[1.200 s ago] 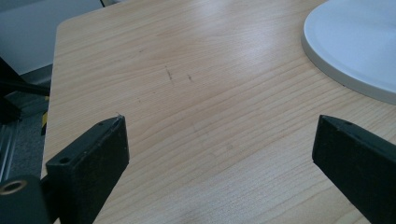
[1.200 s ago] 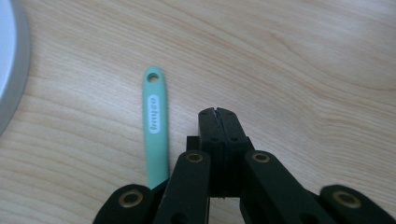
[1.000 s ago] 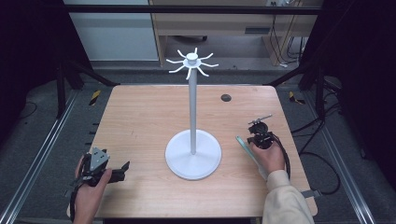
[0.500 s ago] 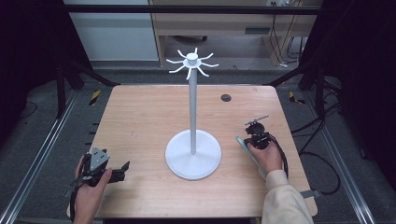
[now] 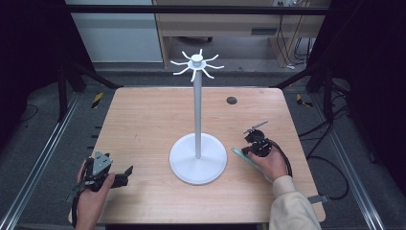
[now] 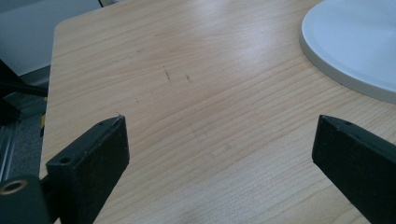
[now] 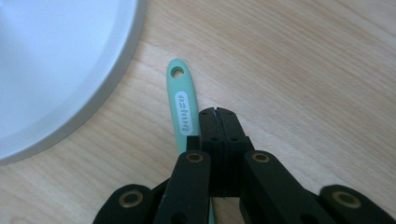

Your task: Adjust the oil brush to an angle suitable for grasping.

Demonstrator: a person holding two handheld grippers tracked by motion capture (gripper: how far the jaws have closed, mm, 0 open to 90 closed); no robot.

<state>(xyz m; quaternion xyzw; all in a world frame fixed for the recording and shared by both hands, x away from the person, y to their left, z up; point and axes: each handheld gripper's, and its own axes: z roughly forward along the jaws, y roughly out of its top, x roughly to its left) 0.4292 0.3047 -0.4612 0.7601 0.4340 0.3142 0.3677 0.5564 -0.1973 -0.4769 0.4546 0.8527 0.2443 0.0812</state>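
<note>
mint-green handle (image 7: pixel 181 103) on table — just left of closed jaws, beside them

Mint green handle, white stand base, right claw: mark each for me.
Mint green handle (image 7: pixel 181 100), right gripper view, on its white label below the hang hole.
White stand base (image 5: pixel 210 165), high view, on the bare disc.
Right claw (image 7: pixel 217 111), right gripper view, at the closed tips.

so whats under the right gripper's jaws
A mint green handle lies on the wooden table beneath the shut right gripper; its holed end shows, the rest is covered by the jaws.
</note>
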